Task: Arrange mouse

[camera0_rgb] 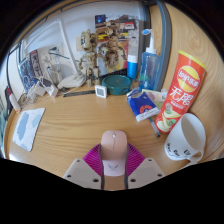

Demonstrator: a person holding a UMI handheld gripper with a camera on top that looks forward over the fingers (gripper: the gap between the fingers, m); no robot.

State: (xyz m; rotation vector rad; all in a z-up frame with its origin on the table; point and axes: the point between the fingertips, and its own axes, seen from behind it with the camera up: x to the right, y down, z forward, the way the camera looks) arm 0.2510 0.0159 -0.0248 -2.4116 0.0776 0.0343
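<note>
While the pale pink computer mouse (114, 148) sits between the spread gripper (114, 176) fingers on the wooden desk (75, 125) — gaps either side — white ceramic mug (186, 139) lies right of mouse, red chip canister (181, 92) beyond the mug.

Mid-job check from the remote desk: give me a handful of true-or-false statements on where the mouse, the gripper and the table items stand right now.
1. The pink mouse lies between the fingers of the gripper. True.
2. The mouse lies on bare wood. False: it lies on a dark round mat.
3. A red chip can leans on the table beyond the white mug. True.
4. The white mug stands at the far edge of the table by the clutter. False: it is near the fingers, beside the mouse.
5. The gripper holds the chip can. False: it is open around the mouse.
</note>
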